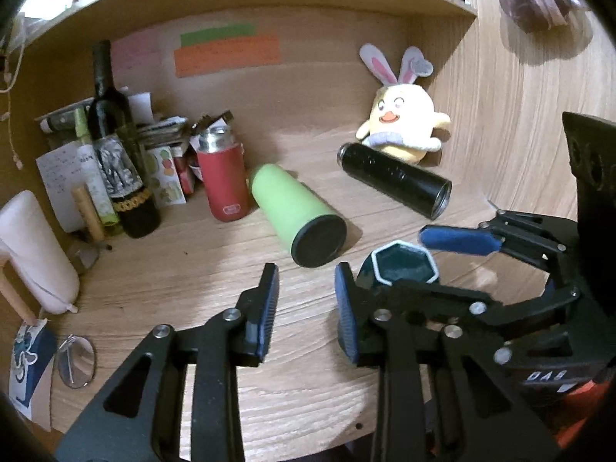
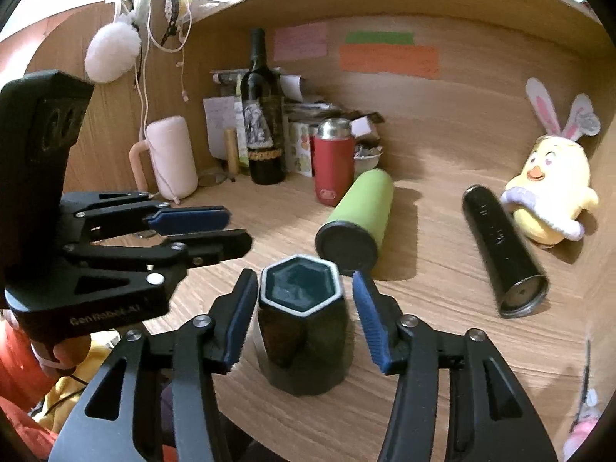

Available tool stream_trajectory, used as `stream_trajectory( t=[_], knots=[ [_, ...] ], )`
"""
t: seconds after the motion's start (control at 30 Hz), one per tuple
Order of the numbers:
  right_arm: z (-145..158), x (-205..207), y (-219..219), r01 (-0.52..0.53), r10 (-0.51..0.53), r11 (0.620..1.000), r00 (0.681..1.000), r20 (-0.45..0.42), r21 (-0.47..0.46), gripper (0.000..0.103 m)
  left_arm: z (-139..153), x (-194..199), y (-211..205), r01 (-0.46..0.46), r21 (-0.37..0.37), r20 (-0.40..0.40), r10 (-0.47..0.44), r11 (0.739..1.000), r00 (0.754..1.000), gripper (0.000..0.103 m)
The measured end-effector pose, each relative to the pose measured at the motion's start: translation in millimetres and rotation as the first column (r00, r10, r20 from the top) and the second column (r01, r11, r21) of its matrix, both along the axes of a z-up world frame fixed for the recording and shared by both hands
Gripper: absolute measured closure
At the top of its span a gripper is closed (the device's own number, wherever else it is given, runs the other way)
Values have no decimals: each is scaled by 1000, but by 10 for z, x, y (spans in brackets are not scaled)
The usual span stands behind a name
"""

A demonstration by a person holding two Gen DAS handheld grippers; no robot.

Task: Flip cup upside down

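The cup stands upright on the desk, between the right gripper's spread fingers, seemingly untouched. The left gripper, also spread, hangs at its 9 o'clock.

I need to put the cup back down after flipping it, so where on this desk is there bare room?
Bare wood lies near the front edge, between the round mirror and the dark hexagonal cup. Another patch sits between the green tumbler and black tube. The back-left corner around the wine bottle is crowded.
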State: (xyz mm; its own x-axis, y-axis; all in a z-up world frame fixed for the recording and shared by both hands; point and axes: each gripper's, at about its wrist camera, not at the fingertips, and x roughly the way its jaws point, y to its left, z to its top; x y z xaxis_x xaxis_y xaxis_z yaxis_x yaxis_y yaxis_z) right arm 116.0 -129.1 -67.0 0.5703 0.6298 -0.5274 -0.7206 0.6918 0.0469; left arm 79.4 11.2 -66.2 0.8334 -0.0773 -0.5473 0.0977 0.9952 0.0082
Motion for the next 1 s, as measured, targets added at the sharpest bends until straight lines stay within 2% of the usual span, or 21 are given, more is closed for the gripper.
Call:
stream_trajectory(
  t=[0.03,0.1,0.13,0.23,0.3,0.37,0.4,0.43,0.83,1.0],
  knots=[
    [29,-11,-35,7,-7,1000,1000,5,7,42,24,-22,13,-6,-6,7,6,1000,1000,61],
    [135,-56,-162,32,-33,999,999,24,40,32,104,-102,47,-32,-23,33,33,999,999,43],
    [212,-94,-259,51,-54,997,998,38,65,27,135,-128,51,-39,-29,44,40,999,998,40],
    [357,-171,-455,91,-99,990,993,66,110,19,273,-291,46,-70,-33,102,73,997,992,31],
    [466,-243,-606,119,-132,983,988,84,137,16,344,-382,29,-82,-34,131,85,996,988,16],
    [543,-309,-712,133,-149,978,985,90,159,9,418,-495,9,-92,-44,157,98,995,983,5],
    [574,-349,-760,143,-161,975,983,93,172,2,453,-548,-9,-93,-47,170,100,995,980,3],
    [600,-393,-806,155,-176,970,980,98,188,0,478,-585,-33,-94,-47,178,101,994,979,3],
    [741,-751,-1168,253,-292,922,952,97,294,0,660,-1057,-248,-108,-59,263,120,992,957,0],
    [768,-902,-1126,243,-289,927,948,134,286,0,618,-1142,-323,-125,-45,270,133,991,954,0]
  ],
)
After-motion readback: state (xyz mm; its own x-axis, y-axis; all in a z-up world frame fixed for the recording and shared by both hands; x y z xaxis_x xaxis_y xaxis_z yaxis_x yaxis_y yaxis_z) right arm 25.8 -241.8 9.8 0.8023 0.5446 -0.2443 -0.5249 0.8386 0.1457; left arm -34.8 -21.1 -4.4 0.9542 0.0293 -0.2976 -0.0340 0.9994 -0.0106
